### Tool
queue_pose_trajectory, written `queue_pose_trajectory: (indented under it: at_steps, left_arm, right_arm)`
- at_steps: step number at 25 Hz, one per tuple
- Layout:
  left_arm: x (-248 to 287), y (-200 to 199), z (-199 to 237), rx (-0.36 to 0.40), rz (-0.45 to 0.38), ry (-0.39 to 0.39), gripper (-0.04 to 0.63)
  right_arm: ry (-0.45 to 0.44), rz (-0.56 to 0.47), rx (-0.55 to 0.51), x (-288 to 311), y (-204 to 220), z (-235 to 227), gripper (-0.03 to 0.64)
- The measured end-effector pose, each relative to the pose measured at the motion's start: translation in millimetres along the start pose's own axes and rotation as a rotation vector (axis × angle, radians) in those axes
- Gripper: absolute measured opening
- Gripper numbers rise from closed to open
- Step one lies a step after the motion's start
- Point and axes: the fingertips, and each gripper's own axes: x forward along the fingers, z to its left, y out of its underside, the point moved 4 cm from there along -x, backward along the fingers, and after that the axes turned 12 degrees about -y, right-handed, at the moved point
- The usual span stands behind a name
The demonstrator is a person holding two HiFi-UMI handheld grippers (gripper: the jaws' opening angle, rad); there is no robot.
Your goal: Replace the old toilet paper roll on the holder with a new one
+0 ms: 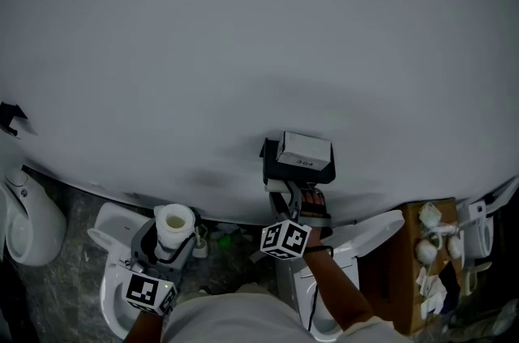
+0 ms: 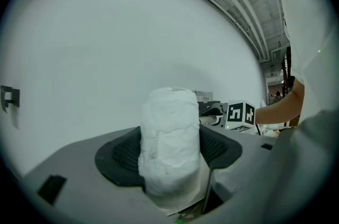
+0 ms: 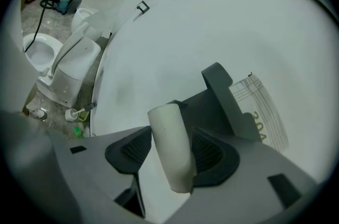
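The wall [image 1: 243,49] fills the upper and middle of the head view. The holder [image 1: 298,157] sits on it just right of centre, with the right tongs [image 1: 296,202] just below it. In the right gripper view the empty tube [image 3: 170,146] stands tilted between those tongs, in front of the holder. At lower left the left tongs [image 1: 172,246] grip the upright new roll [image 1: 175,221] above a toilet [image 1: 112,289]. A wooden stand [image 1: 405,268] is at lower right.
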Motion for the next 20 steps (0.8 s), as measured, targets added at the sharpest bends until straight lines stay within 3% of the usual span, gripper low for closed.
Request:
queue_pose_trajectory:
  at_steps: [20]
  left_arm:
    - [25.1, -3.3, -45.4, 0.015, -0.008, 0.070, 0.311]
  right_arm:
    - [0.050, 0.052, 0.029, -19.3, 62.2, -17.2, 0.225]
